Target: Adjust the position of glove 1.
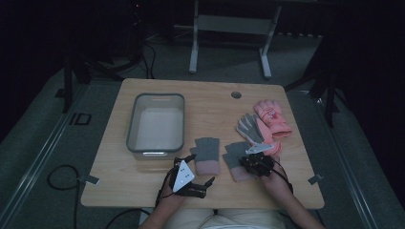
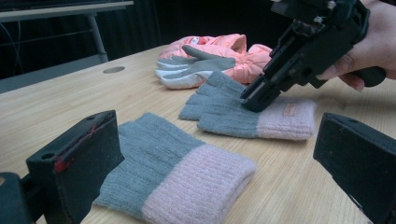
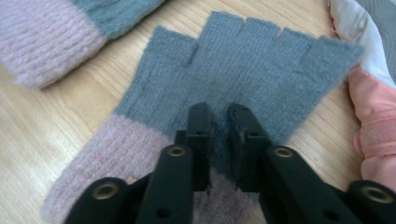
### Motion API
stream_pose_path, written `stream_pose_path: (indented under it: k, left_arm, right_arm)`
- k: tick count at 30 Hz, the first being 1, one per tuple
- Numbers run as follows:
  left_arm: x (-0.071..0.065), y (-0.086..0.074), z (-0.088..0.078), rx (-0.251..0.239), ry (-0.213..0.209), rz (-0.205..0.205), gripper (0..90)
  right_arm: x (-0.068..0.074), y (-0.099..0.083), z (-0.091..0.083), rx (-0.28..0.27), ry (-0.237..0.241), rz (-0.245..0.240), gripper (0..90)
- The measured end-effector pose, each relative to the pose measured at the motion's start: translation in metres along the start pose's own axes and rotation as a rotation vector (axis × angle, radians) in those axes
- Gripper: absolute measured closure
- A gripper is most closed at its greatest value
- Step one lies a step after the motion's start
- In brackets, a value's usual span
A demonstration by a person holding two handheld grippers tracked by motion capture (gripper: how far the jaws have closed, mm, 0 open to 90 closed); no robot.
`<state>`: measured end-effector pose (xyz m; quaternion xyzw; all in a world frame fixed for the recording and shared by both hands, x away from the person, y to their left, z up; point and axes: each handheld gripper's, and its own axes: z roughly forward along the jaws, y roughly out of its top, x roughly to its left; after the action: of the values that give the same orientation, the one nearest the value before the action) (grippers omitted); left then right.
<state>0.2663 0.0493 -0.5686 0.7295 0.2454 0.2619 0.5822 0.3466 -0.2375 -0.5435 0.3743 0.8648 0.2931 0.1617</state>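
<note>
At the near edge of the surface [image 1: 143, 191] the left tongs [image 1: 208, 182] lie low, and their jaws are spread wide with nothing between them. Just beyond them lies a grey knit glove with a pink cuff [image 1: 207, 156], flat on the wood, its cuff toward the near edge.

To the right of it, near the middle of the near edge, lies the second grey and pink glove [image 1: 234, 162], also flat, with short open finger ends pointing to the far edge. The right tongs [image 3: 219, 122] point down on it. Their jaws are almost pressed together and they pinch a small fold of the grey knit close to the line where the pink cuff begins. The glove rests on the surface; no part looks lifted.

Farther, toward the right edge, a grey and white glove [image 1: 249, 127] lies on a pink padded glove [image 1: 272, 117]. On the left half of the surface stands a grey plastic bin [image 1: 133, 125], with its long side running from near to far. A small round hole [image 1: 236, 94] is close to the far edge.
</note>
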Motion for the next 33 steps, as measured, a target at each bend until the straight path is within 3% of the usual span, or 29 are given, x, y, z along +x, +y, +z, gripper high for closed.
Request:
stream_pose_path:
  k: [5, 8, 11, 14, 16, 19, 25, 33]
  left_arm:
    - [0.0, 0.0, 0.0, -0.004, 0.002, -0.004, 0.2]
    - [0.0, 0.0, 0.0, -0.005, 0.012, 0.001, 0.2]
    - [0.001, 0.0, 0.0, 0.002, 0.014, -0.009, 0.2]
    - [-0.001, 0.0, -0.001, 0.011, 0.04, 0.002, 0.1]
    - [0.0, 0.0, -0.002, -0.001, 0.04, 0.001, 0.1]
    - [0.0, 0.0, -0.004, -0.016, 0.039, -0.008, 0.0]
    - [0.0, 0.0, -0.005, -0.033, 0.039, -0.011, 0.1]
    - [0.001, 0.0, -0.006, -0.04, 0.045, -0.014, 0.1]
  right_arm:
    - [-0.003, 0.005, -0.003, -0.009, -0.008, 0.112, 85.2]
    - [-0.002, 0.014, -0.016, -0.067, -0.046, 0.158, 85.2]
    - [0.0, 0.029, -0.027, -0.107, -0.018, 0.196, 85.2]
    - [0.008, 0.046, -0.032, -0.137, 0.007, 0.205, 85.2]
    - [0.016, 0.057, -0.033, -0.155, -0.002, 0.2, 85.2]
    - [0.025, 0.068, -0.027, -0.166, 0.025, 0.215, 85.2]
    - [0.05, 0.083, -0.007, -0.14, 0.062, 0.206, 85.2]
    - [0.067, 0.088, 0.012, -0.106, 0.088, 0.192, 85.1]
